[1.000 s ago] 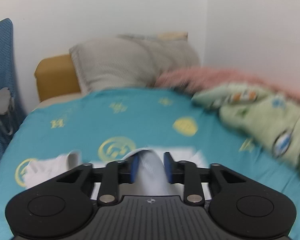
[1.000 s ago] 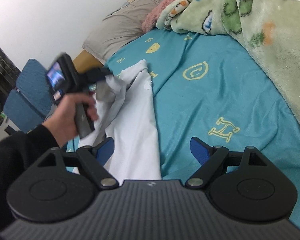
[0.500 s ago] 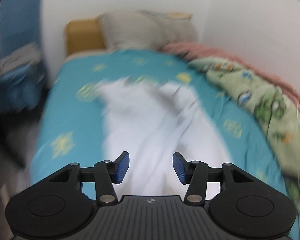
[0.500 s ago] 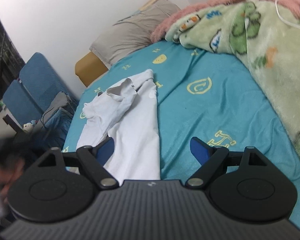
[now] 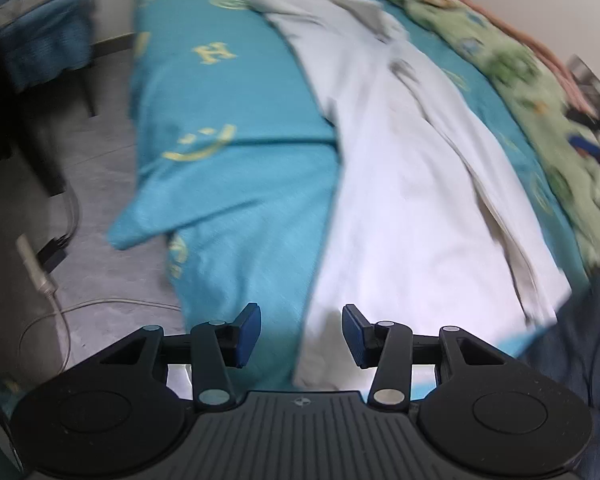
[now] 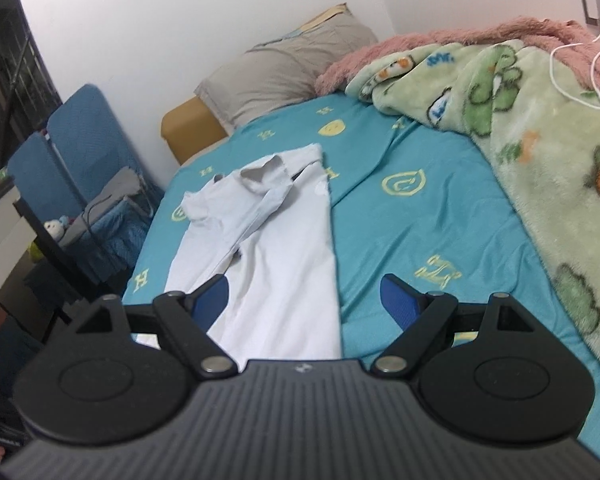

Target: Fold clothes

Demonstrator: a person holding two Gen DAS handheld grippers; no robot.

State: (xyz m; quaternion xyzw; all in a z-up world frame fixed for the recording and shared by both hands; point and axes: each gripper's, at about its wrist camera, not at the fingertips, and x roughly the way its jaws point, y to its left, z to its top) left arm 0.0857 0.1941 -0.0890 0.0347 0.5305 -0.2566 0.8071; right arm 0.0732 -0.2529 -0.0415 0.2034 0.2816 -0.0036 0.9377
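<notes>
The white shirt point(image 6: 276, 240) lay lengthwise on the teal bed sheet point(image 6: 420, 216), toward the side of the bed nearer the blue chair point(image 6: 72, 140), its collar end pointing at the grey pillow point(image 6: 284, 68) and its hem end at the foot of the bed, close under both cameras. As far as the pictures showed, it had been narrowed along its length: one side, sleeve included, was turned over onto the body and lay as a rumpled strip running down from the collar, leaving a long, fairly even band of cloth. That judged as one lengthwise fold done, though loosely, with creases around the collar still to be smoothed. What was left seemed to be the crosswise folds that would bring hem toward collar, and perhaps a tidying of the folded-over flap. The left gripper point(image 5: 300, 332) hovered over the hem corner with its jaws partly apart; they had just been closing a little, and cloth showed in the gap, but the pads did not press on it, so it held nothing. The right gripper point(image 6: 304, 300) stood wide open above the lower part of the shirt, likewise empty. Beyond the shirt, a green patterned blanket point(image 6: 540, 128) and a pink blanket point(image 6: 452, 42) were heaped along the far side of the bed, well apart from the shirt.
</notes>
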